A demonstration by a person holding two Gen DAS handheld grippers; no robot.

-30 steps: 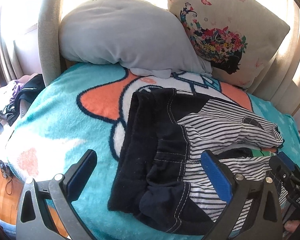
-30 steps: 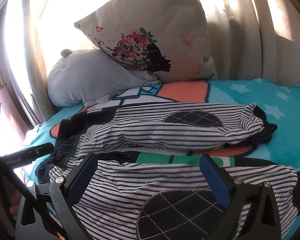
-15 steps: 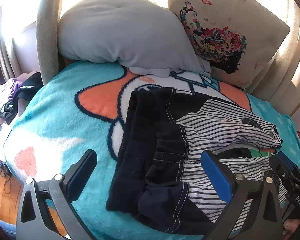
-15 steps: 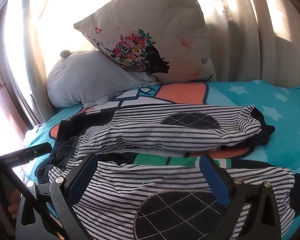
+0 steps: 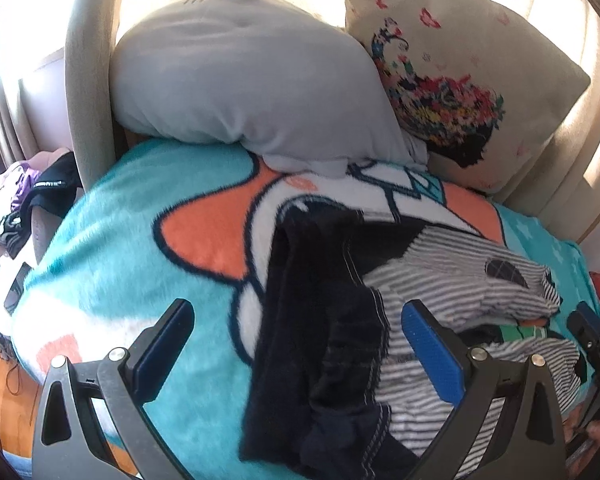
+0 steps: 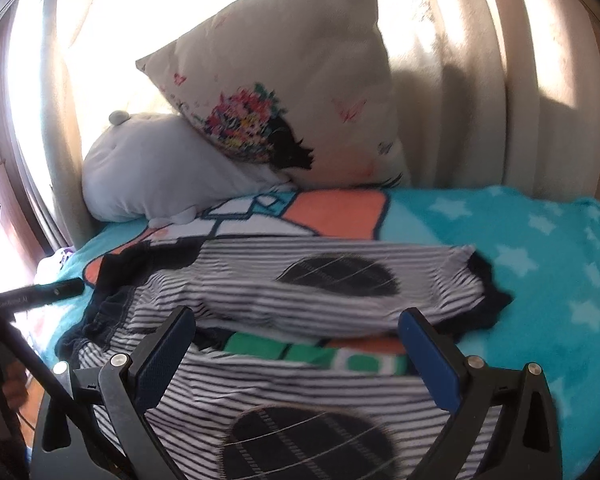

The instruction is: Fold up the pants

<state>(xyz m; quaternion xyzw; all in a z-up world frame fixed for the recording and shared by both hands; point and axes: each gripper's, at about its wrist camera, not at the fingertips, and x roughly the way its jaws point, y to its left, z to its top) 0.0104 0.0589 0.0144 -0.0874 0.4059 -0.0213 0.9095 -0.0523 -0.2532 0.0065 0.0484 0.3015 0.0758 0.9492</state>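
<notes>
Pants (image 6: 300, 296) lie flat on the blanket (image 6: 540, 248) of a bed, waistband toward the left gripper (image 5: 296, 344), both striped legs running out to the right, side by side w/ a strip of blanket showing btwn them. Near leg sits right under the right gripper (image 6: 296, 352); far leg ends in a dark cuff close to the star print.

Both sets of jaws are wide apart, nothing in them. Left gripper hovers over the dark waist area, right one over the near leg's knee patch.

Step, as I read it: approach before the first fold, no cloth gripped yet. Next move prob. calls for both jaws to drop onto the near edge (waist corner on the left, leg further along on the right), close on fabric, then carry the near leg over onto the far one so the legs stack.

Hard to tell: both views are motion-blurred; near leg's cuff is cut off by the frame; waistband is bunched, layers unclear. Grey pillow (image 5: 240, 80) and floral pillow (image 6: 300, 92) sit behind, well apart from the pants.
</notes>
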